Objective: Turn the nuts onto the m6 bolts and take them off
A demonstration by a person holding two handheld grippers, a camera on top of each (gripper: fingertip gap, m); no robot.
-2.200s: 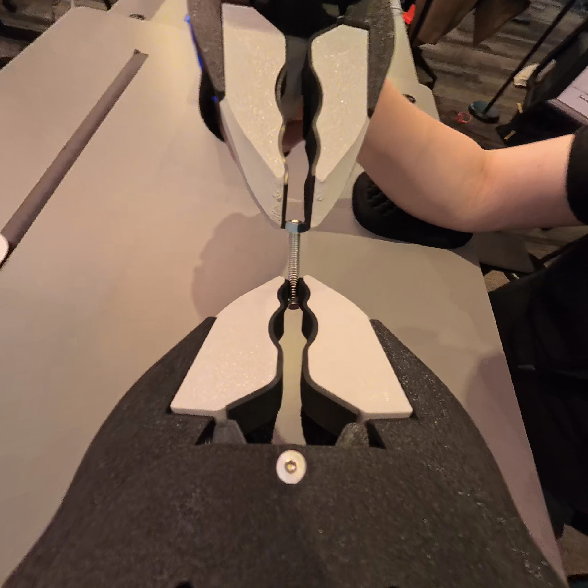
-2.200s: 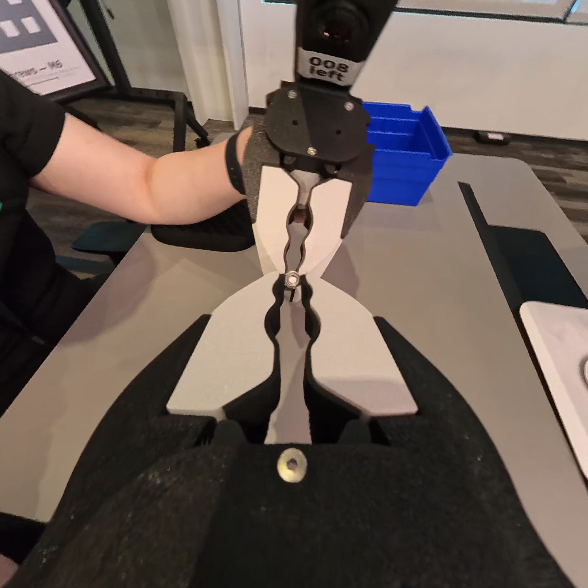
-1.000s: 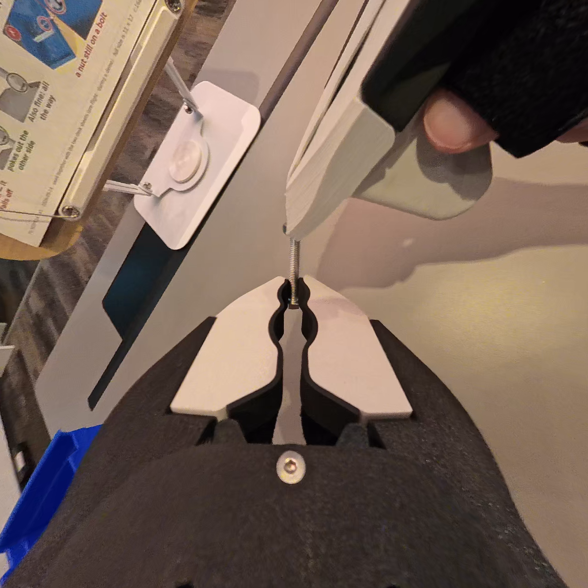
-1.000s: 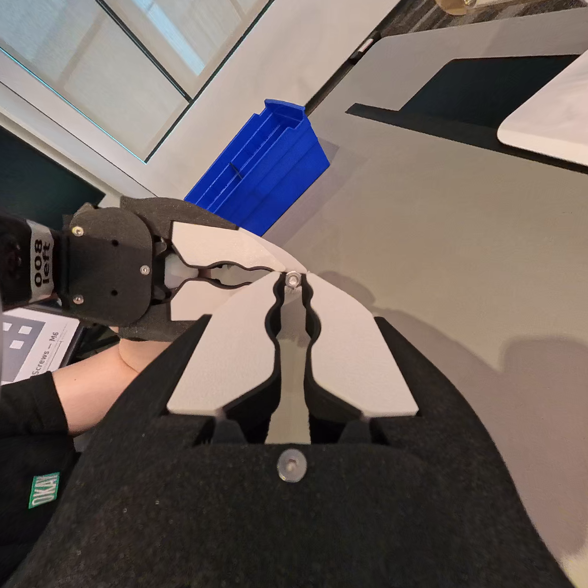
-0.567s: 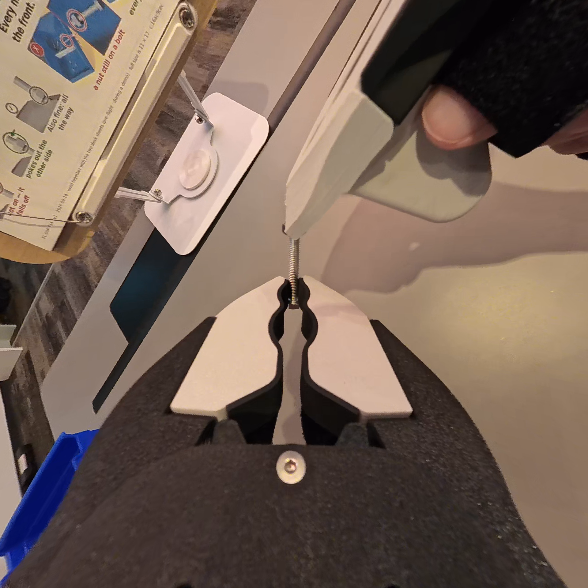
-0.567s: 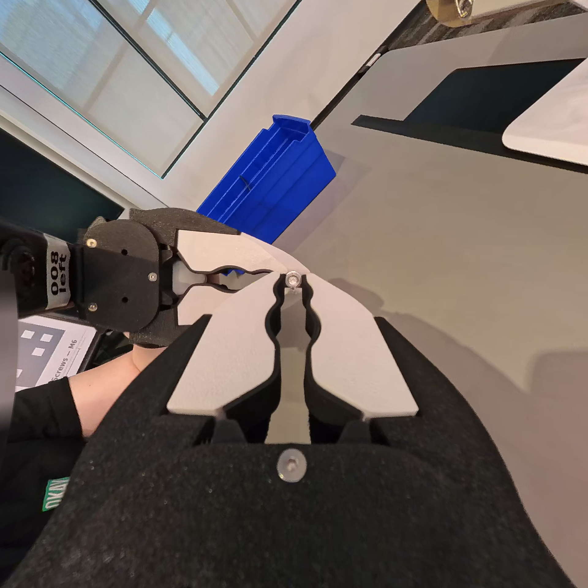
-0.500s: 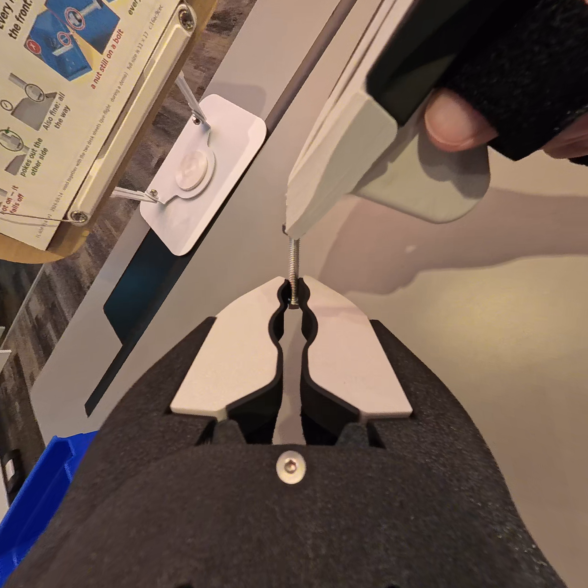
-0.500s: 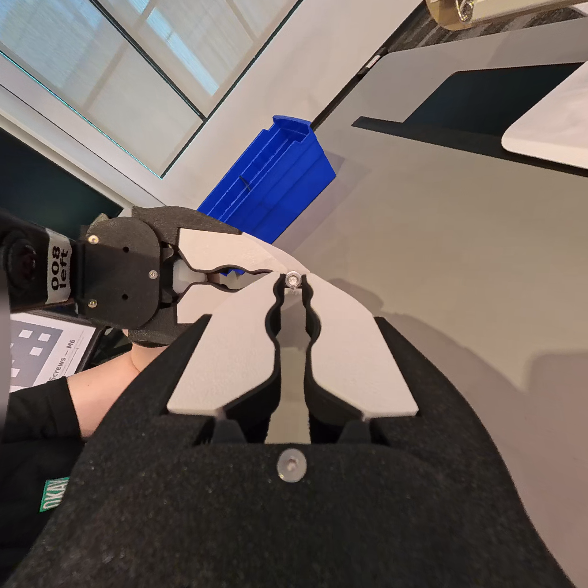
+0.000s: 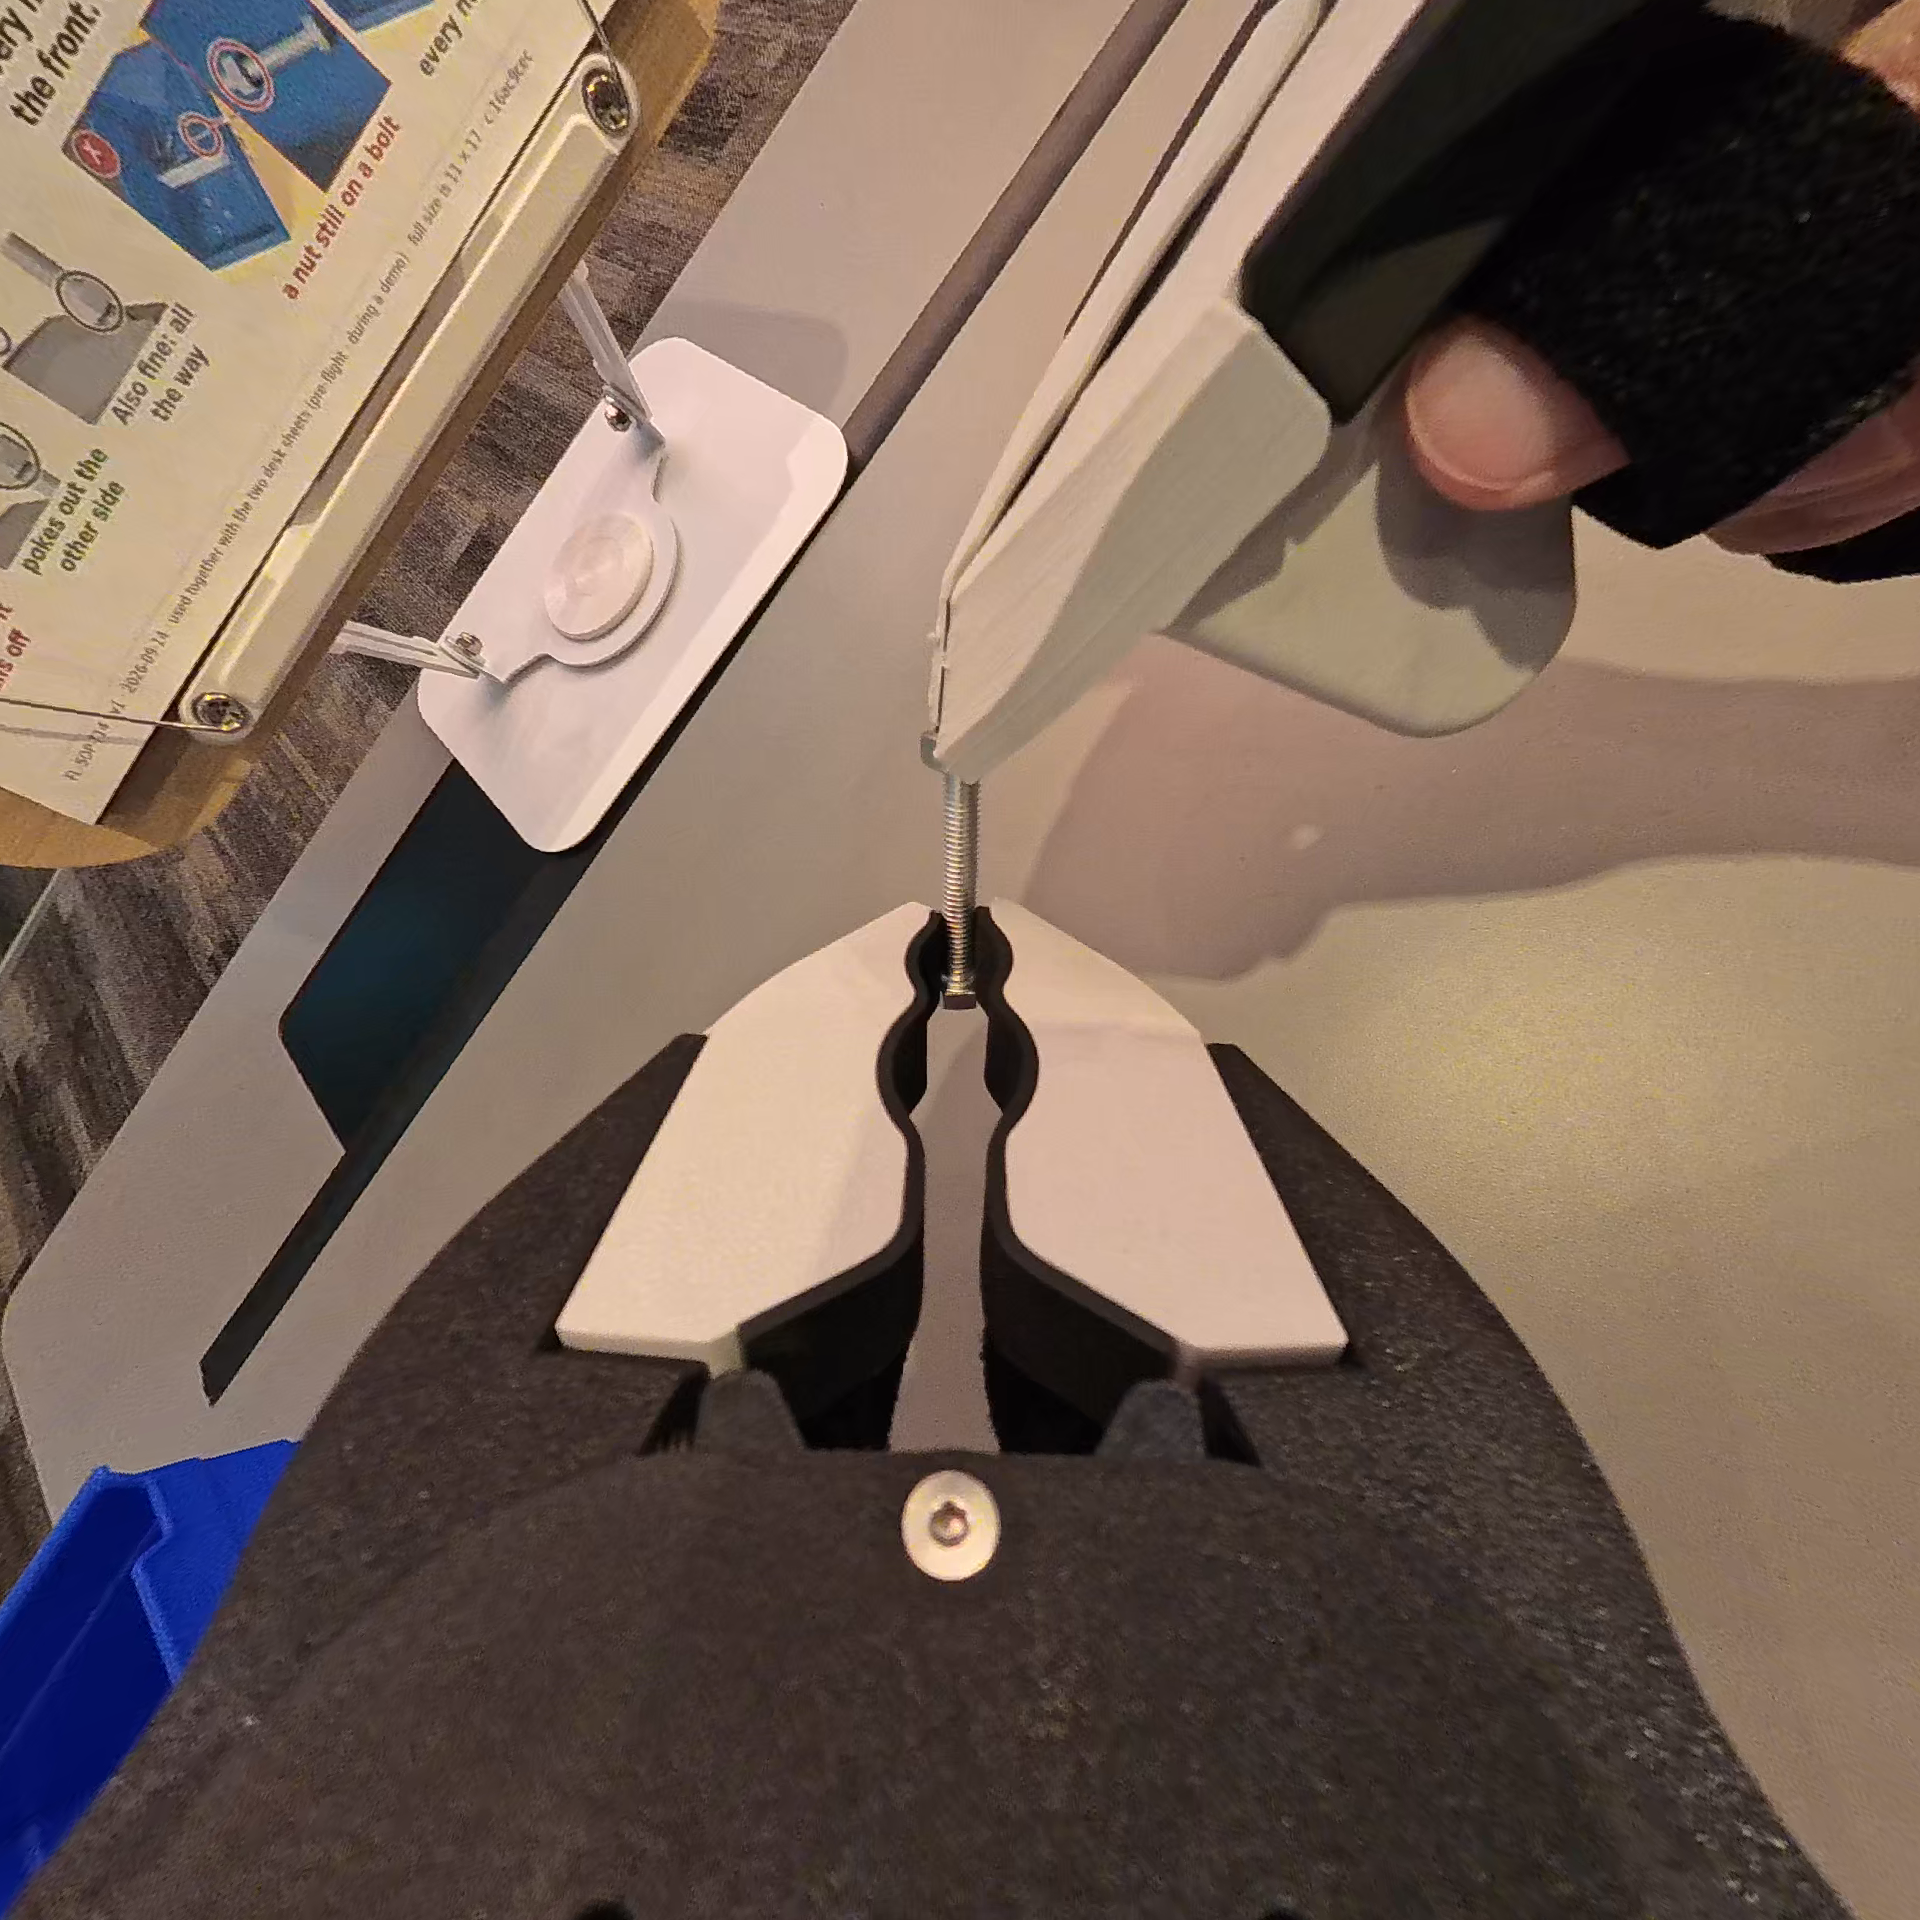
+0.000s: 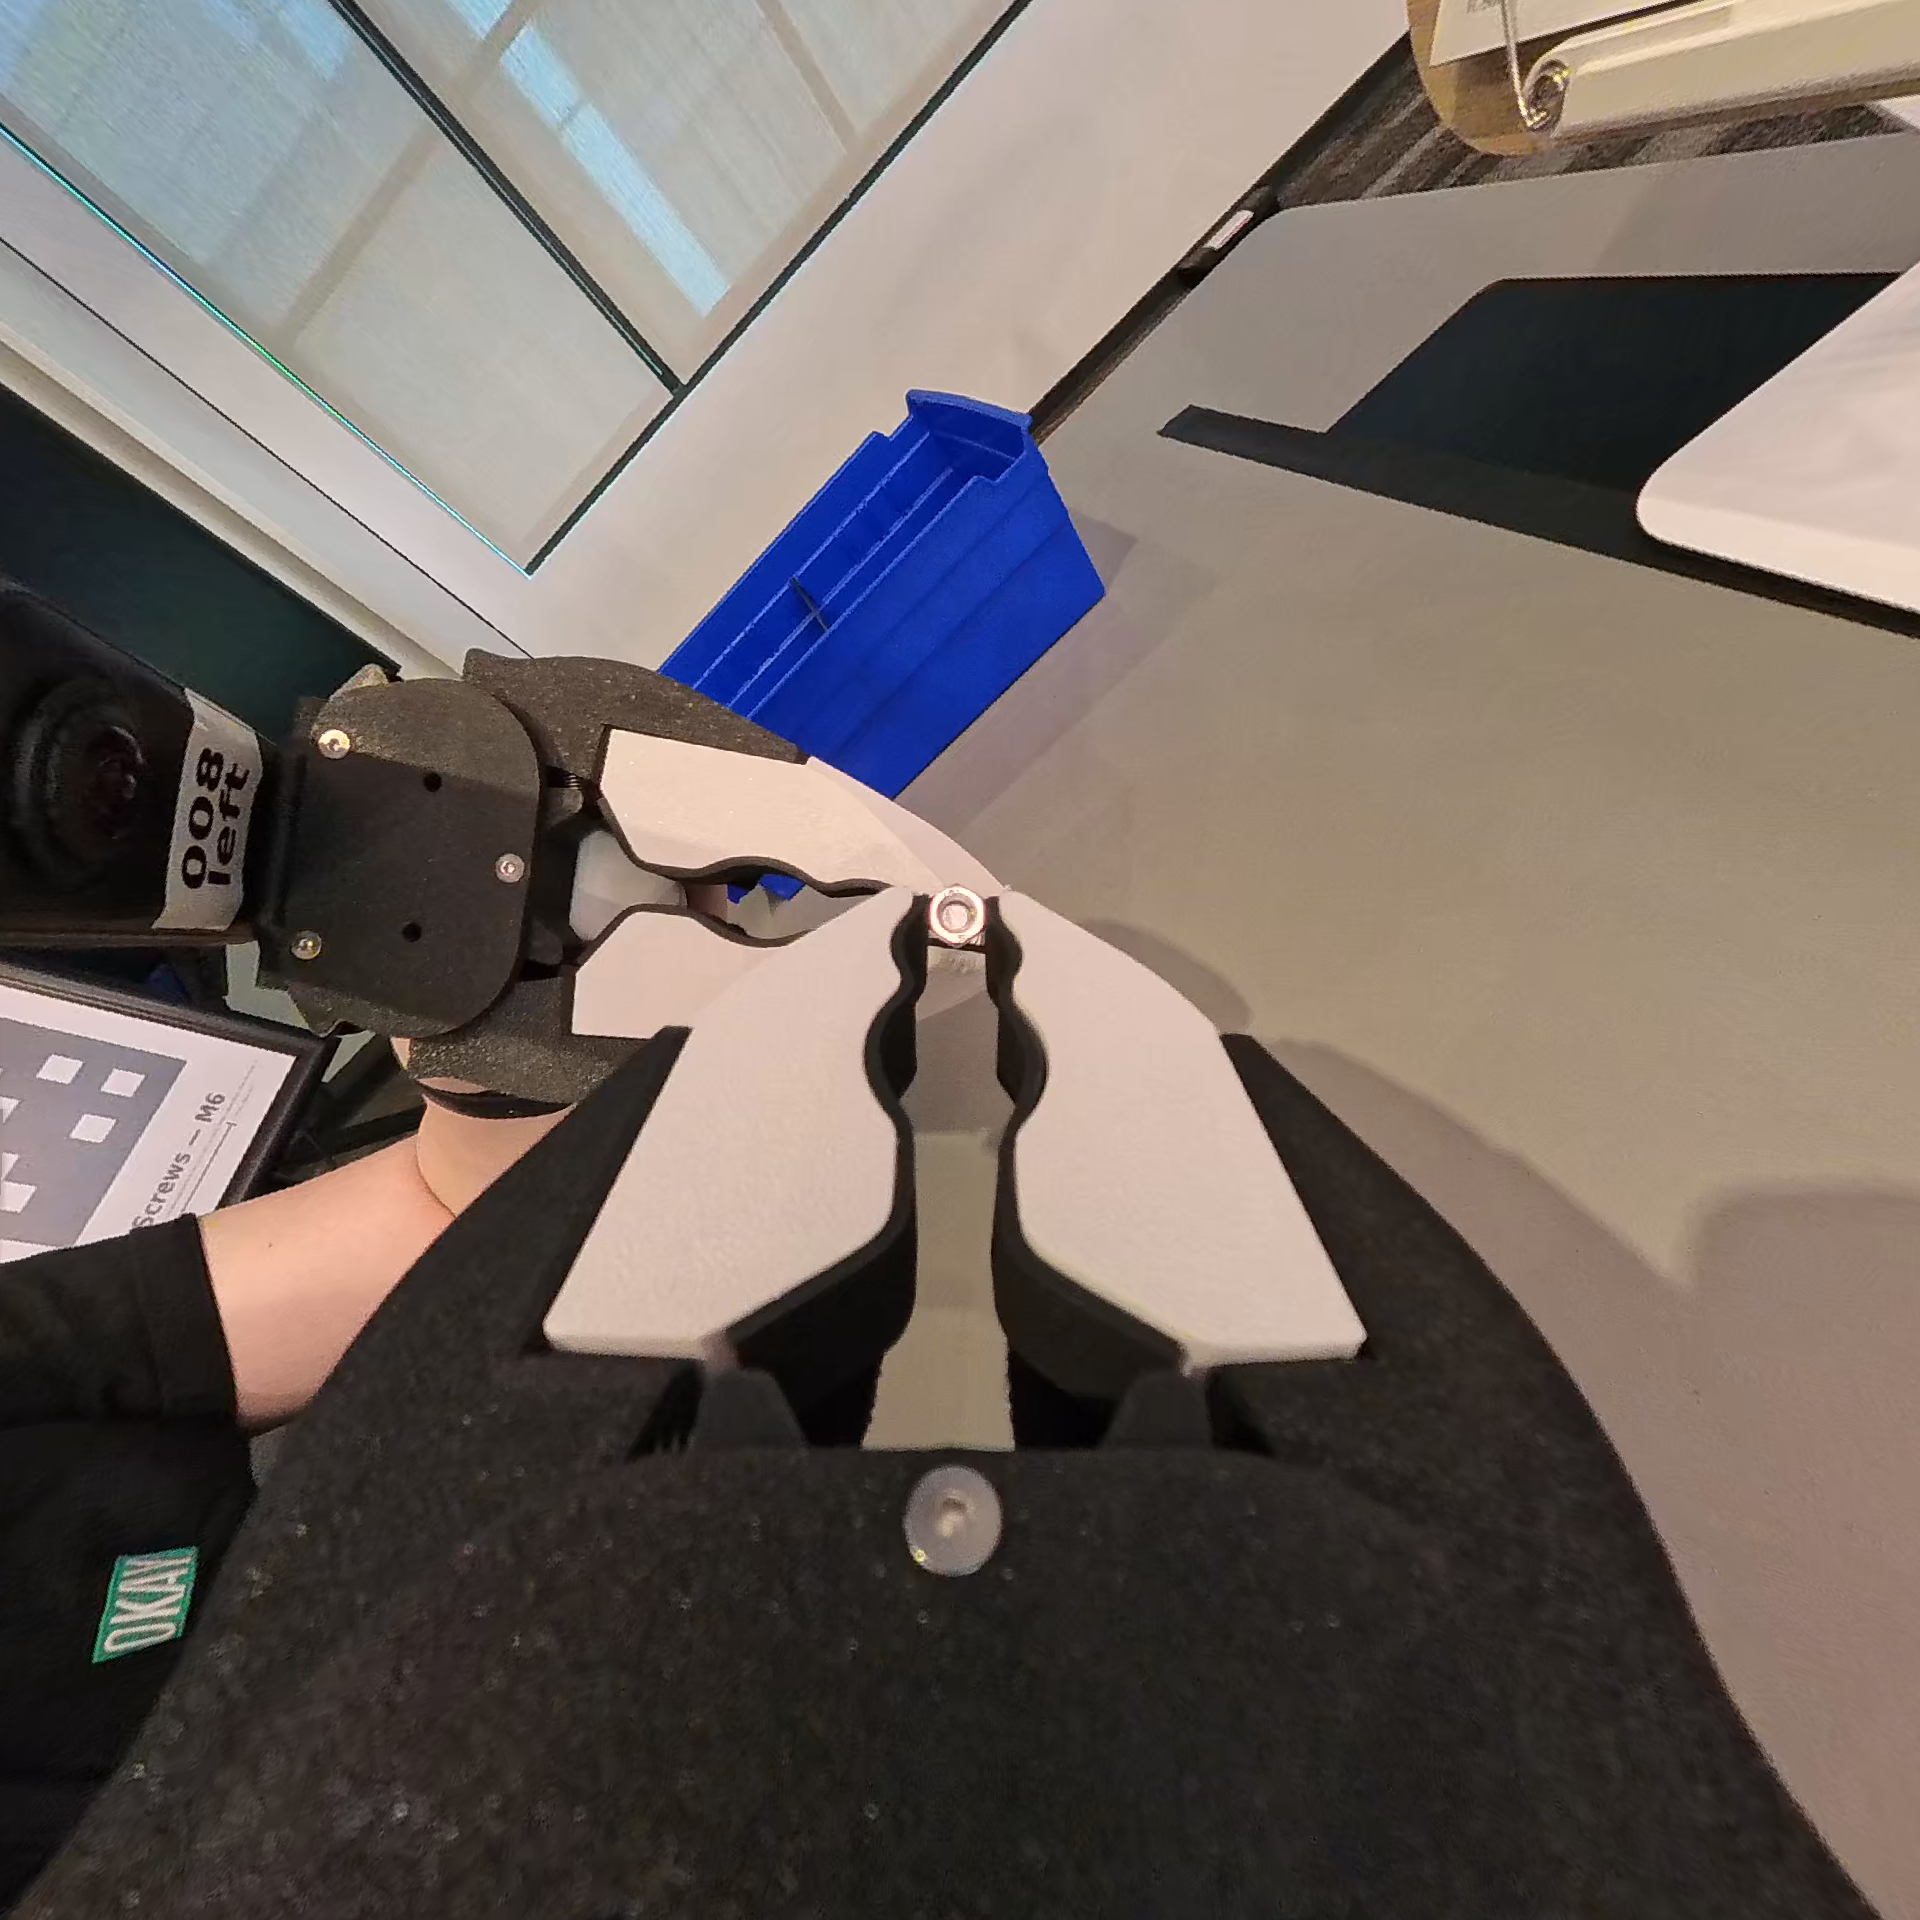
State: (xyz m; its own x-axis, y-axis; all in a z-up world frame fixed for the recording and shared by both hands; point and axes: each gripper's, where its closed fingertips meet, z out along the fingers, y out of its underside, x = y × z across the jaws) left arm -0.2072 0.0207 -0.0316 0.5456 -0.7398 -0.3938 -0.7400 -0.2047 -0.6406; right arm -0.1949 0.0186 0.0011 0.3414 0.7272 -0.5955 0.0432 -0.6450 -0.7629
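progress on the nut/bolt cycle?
Done: nut started on the bolt tip. In hand: left claw grips the head end, right claw clamps the nut. Left: most thread is still bare; running down, then removal.

My left tool (image 9: 956,951) is clamped on the head end of the bolt (image 9: 956,873), whose threaded shank points straight away from me. At its far end the right tool (image 9: 951,750) comes in edge-on from the upper right and pinches the nut (image 9: 932,748), with a fingertip (image 9: 1496,426) showing on its handle. The grey bench (image 9: 1455,1143) lies below. Far left I see a white stand base (image 9: 634,592) carrying an instruction card (image 9: 187,260), and a blue bin (image 9: 94,1621) sits at my near left.
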